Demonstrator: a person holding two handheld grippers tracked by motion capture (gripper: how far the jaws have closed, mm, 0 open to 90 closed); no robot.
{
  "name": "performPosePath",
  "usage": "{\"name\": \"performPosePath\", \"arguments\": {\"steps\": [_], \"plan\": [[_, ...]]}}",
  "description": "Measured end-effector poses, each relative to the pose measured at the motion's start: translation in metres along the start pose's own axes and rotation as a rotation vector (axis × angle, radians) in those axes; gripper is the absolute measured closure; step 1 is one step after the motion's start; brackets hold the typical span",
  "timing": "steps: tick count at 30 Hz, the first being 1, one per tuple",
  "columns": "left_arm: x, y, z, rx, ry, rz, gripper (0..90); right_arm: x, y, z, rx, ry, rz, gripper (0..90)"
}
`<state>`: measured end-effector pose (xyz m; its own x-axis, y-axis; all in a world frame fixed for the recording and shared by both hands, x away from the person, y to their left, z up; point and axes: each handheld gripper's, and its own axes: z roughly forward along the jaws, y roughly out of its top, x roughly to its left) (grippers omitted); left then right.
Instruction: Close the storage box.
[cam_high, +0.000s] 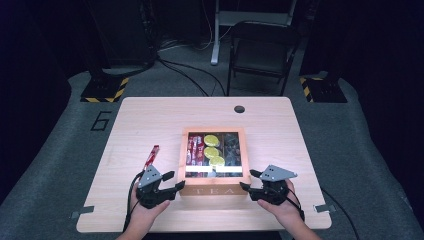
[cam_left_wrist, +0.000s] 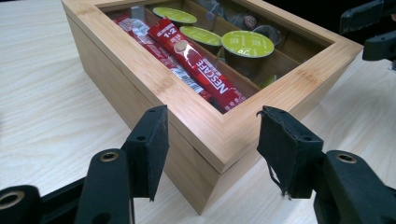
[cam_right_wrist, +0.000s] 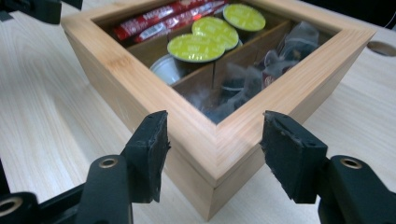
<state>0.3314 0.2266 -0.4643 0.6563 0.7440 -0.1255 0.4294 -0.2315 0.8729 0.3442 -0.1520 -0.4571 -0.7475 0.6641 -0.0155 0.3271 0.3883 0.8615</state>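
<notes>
Pale wood-grain laminate covers the tabletop, which stands on grey carpet in a dark room with a folding chair behind it. Near the front edge of the tabletop, about midway across, sits a square bamboo tea box with the word TEA cut into its front wall. Its lid is a flat wooden frame around a clear pane, and wooden partitions beneath divide the inside into three long compartments. One outer compartment holds red Nescafe stick sachets, glossy and narrow, one printed "1+2". The middle compartment holds round coffee capsules with matte lime-green foil tops, and a silvery capsule lies beside them. The other outer compartment holds dark, crinkly packets whose print is too blurred to read. Another red sachet lies loose on the tabletop to the left of the box. The left gripper has its black padded jaws apart, straddling the box's near left corner without touching it. The right gripper likewise has its jaws spread wide on either side of the near right corner.
</notes>
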Motion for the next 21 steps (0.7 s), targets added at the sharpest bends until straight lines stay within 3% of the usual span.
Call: {"name": "performPosePath", "arguments": {"steps": [7, 14, 21], "plan": [[0.002, 0.012, -0.004, -0.005, 0.000, 0.021, 42.7, -0.005, 0.009, -0.004, -0.005, 0.001, 0.023, 40.4], [0.014, 0.021, -0.006, -0.003, 0.008, -0.008, 42.3, -0.011, 0.018, -0.002, -0.020, -0.015, 0.042, 39.9], [0.029, 0.026, -0.005, -0.015, 0.044, -0.029, 41.5, -0.019, 0.018, 0.000, -0.030, -0.049, 0.113, 39.5]]}}
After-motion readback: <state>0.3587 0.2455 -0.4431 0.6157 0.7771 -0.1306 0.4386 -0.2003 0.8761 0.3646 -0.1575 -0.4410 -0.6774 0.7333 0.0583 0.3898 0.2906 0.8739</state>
